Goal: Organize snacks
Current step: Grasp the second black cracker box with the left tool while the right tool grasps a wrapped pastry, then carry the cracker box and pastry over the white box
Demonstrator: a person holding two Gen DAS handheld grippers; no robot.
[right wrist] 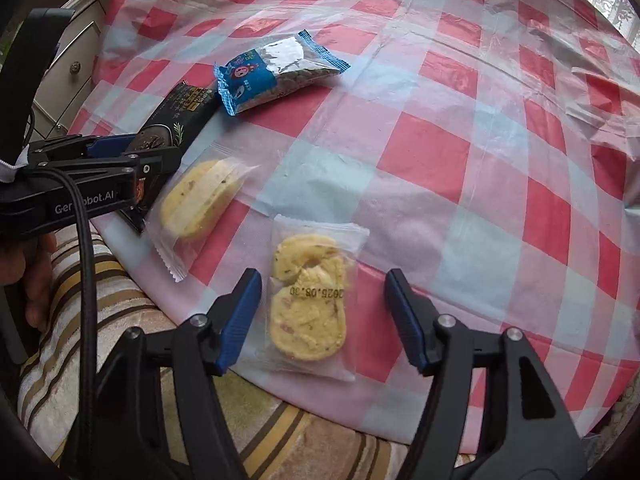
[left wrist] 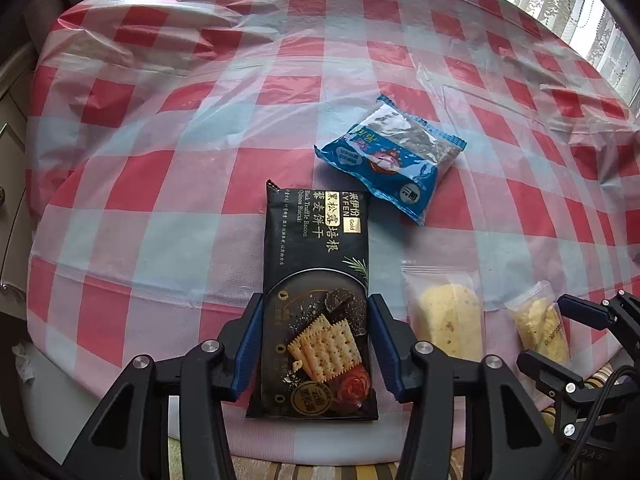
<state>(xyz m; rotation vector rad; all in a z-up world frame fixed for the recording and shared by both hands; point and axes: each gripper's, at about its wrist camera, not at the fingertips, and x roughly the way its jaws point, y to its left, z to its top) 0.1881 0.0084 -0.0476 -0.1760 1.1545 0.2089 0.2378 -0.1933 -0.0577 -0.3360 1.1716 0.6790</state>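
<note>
Daylight enters from the curtained window [left wrist: 576, 4] at upper right, blown out to near white in both views. Illumination is soft and even; shadows under the packets are faint. The plastic tablecloth [left wrist: 200, 120] shows pale glare along its wrinkles; the blue snack bag [right wrist: 276, 68] carries a bright specular patch. Strong fisheye curvature with dark vignetted corners. Centre sharp, edges slightly soft.

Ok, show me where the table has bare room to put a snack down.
Free: the whole cloth beyond and left of the blue packet, and the wide stretch right of the cookie pack. Crowded: the near edge, where the black pack, both cookie packs and both grippers sit.
</note>
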